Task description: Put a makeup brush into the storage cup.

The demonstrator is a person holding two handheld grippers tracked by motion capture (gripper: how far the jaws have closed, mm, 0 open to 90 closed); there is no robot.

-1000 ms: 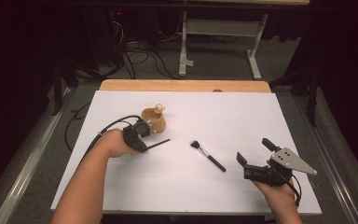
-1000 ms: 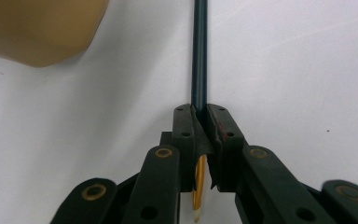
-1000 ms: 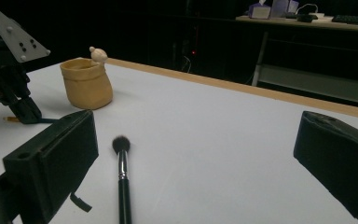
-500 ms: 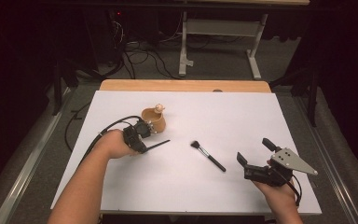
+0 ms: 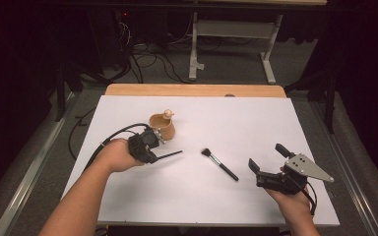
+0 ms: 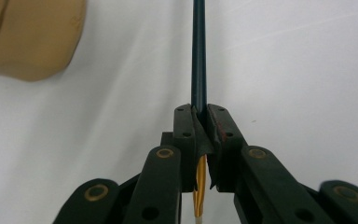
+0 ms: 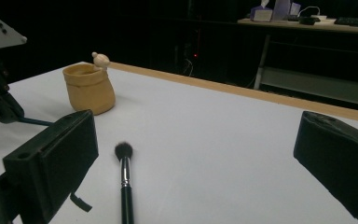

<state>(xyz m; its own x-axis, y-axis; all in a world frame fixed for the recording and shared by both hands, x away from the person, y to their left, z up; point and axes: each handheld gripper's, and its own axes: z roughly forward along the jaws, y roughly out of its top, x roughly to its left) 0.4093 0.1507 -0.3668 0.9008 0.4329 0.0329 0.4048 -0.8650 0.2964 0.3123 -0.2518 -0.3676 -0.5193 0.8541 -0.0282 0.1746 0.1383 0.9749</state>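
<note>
My left gripper [image 5: 155, 156] is low over the white table [image 5: 256, 118], just in front of a tan cup [image 5: 161, 127] that has a small round figure on its rim. It is shut on a thin dark stick [image 5: 170, 155] that points right. In the left gripper view the stick [image 6: 198, 51] runs up from the closed jaws, a gold section shows between them, and the cup [image 6: 28, 37] is at the upper left. A black makeup brush [image 5: 220, 164] lies mid-table. My right gripper [image 5: 267, 157] stands open to its right, the brush [image 7: 125, 172] lying between its wide jaws.
A wooden strip [image 5: 192, 90] borders the table's far edge. Beyond it stand a metal frame [image 5: 231, 44] and cables on the floor. The left gripper's cable [image 5: 106, 142] loops over the table's left side.
</note>
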